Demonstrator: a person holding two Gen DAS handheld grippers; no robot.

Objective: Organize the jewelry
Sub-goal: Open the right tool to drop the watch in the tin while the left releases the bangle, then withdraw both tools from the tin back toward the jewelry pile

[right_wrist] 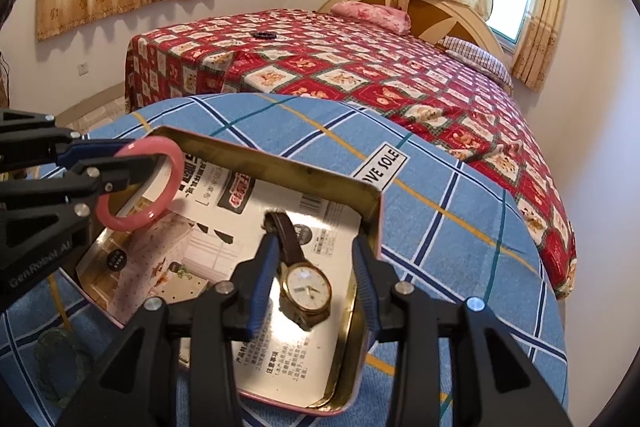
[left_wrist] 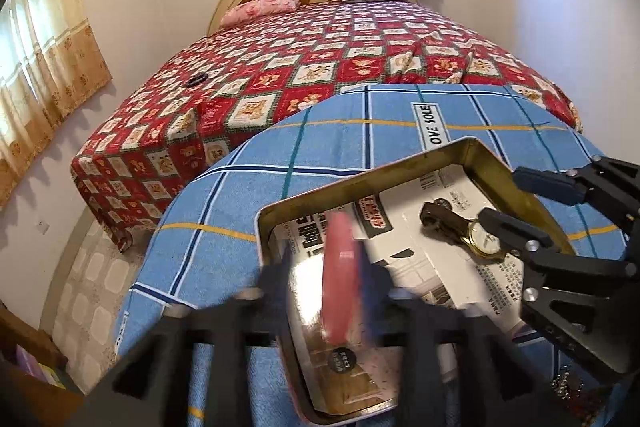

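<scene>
Right wrist: glossy pink bangle (right_wrist: 140, 185), round.

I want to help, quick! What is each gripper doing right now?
Left gripper: open, with the bangle in its gap, not squeezed.
Right gripper: open, over the watch, not squeezing it.

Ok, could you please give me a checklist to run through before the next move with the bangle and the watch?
1. Pink bangle above the tin box: ok.
2. Left hand-held gripper open around pink bangle: ok.
3. Pink bangle resting in tin box: cannot tell, blurred.
4. Wristwatch lying inside tin box: ok.
5. Right hand-held gripper open, pads clear of wristwatch: ok.
6. Bead chain in tin box: not ok, lies on the blue checked cloth.
</scene>
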